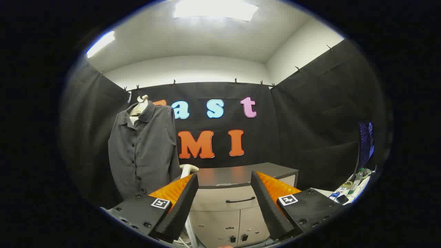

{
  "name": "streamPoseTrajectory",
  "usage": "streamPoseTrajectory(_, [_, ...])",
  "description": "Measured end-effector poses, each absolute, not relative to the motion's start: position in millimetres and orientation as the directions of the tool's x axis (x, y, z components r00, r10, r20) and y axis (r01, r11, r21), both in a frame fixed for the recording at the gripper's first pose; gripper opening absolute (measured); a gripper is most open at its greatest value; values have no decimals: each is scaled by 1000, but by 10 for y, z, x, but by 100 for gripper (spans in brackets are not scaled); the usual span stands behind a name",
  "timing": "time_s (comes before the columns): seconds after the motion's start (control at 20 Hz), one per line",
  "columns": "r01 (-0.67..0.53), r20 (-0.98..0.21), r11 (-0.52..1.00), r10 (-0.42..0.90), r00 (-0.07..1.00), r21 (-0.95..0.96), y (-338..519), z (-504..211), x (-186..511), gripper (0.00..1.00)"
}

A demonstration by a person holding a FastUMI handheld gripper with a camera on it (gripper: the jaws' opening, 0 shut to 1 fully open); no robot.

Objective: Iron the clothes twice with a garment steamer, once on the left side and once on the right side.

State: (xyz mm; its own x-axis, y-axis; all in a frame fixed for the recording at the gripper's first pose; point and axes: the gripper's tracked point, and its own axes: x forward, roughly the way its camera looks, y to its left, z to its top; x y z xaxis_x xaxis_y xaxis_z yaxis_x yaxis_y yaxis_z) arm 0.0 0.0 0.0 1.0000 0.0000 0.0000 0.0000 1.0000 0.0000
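Gripper view: dark buttoned shirt [143, 151] hangs on a mannequin [141, 105] left of the counter [241, 175], presumably upright so steam can pass down each side. A pale steamer head [188, 169] appears by the counter's left edge. Jaws [224, 181] gape wide, holding nothing. Square fiducial markers [160, 203], no legible writing.

A dark grey shirt [143, 151] hangs beside a pale cabinet [225, 206] with a dark top.

Gripper [224, 179]: two wedge-shaped fingers [179, 206] standing apart, ribbed inner pads, flat matte housings behind each (small screws along lower edges), one square black-and-white fiducial tag [160, 203] per housing.
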Motion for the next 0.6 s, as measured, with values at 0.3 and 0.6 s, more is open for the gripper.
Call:
streamPoseTrajectory(0.3, [-21,3,1000,21,1000,0,124,25,-18,98])
streamPoseTrajectory(0.6, [-16,10,1000,16,1000,0,122,33,-15,98])
